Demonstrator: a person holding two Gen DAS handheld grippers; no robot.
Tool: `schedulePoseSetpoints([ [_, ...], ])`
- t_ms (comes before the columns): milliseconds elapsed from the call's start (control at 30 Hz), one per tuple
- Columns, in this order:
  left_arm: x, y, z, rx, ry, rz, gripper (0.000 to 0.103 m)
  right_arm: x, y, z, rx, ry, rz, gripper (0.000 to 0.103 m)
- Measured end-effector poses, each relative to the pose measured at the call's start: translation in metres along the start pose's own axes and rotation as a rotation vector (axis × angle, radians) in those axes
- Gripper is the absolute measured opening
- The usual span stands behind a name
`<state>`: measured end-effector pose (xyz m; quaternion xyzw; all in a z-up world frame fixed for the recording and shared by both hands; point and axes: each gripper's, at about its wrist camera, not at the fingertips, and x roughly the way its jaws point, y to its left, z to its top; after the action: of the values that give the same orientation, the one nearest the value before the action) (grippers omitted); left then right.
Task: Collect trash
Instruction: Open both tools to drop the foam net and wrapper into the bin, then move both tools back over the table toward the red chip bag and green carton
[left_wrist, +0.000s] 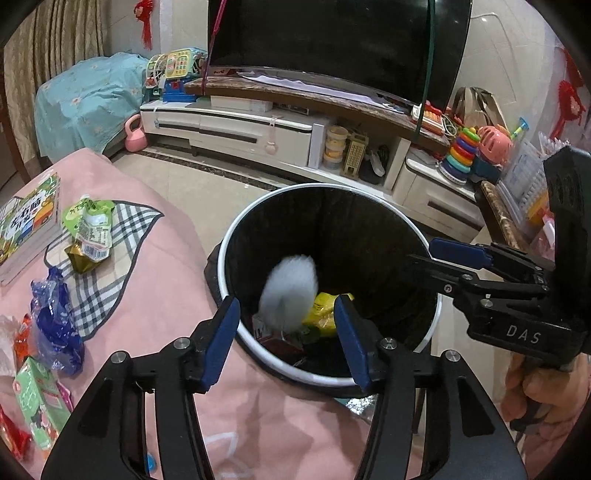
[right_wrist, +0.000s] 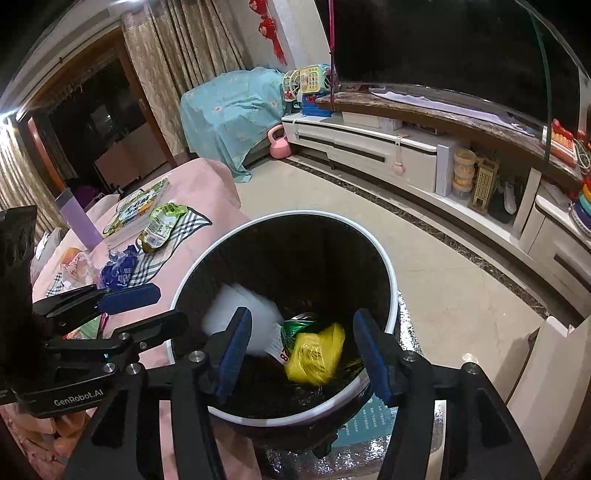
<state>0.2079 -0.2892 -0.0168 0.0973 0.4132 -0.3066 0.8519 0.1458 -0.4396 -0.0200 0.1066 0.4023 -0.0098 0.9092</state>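
Observation:
A black trash bin with a white rim (left_wrist: 437, 306) (right_wrist: 392, 295) stands beside the pink-covered table (left_wrist: 166, 288). My left gripper (left_wrist: 288, 339) hangs open over the bin's mouth, with nothing touching its blue pads. Beyond them a blurred white wad (left_wrist: 290, 291) (right_wrist: 240, 306) sits in the bin's mouth, apart from both fingers. My right gripper (right_wrist: 304, 352) is open above the bin too. A blurred yellow wrapper (right_wrist: 316, 356) (left_wrist: 325, 310) lies between and below its fingers, free of them, next to a green can (right_wrist: 297, 325). Each gripper shows in the other's view: right gripper (left_wrist: 421, 256), left gripper (right_wrist: 171, 306).
On the table lie a green pouch (left_wrist: 90, 229), a blue wrapper (left_wrist: 55, 317), a green carton (left_wrist: 37, 406), a book (left_wrist: 29, 221) and a checked cloth (left_wrist: 110, 266). A purple bottle (right_wrist: 77, 218) stands farther back. Behind the bin runs a TV stand (left_wrist: 240, 125) with toys.

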Motion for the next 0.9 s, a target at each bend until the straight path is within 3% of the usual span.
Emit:
schedulePoseSetpoints([
  [233, -0.023, 0.018, -0.025, -0.076, -0.04, 0.01, 0.061, -0.012, 0.007, -0.007, 0.009, -0.022, 0.009, 0.061],
  [367, -0.045, 0.037, -0.053, -0.153, -0.087, 0.027, 0.066, -0.026, 0.017, -0.018, 0.048, -0.084, 0.044, 0.087],
  [567, -0.077, 0.069, -0.093, -0.264, -0.121, 0.055, 0.068, -0.033, 0.046, -0.039, 0.063, -0.099, 0.105, 0.088],
  [900, -0.125, 0.127, -0.155, -0.4, -0.155, 0.154, 0.069, -0.018, 0.108, -0.07, 0.061, -0.05, 0.201, 0.094],
])
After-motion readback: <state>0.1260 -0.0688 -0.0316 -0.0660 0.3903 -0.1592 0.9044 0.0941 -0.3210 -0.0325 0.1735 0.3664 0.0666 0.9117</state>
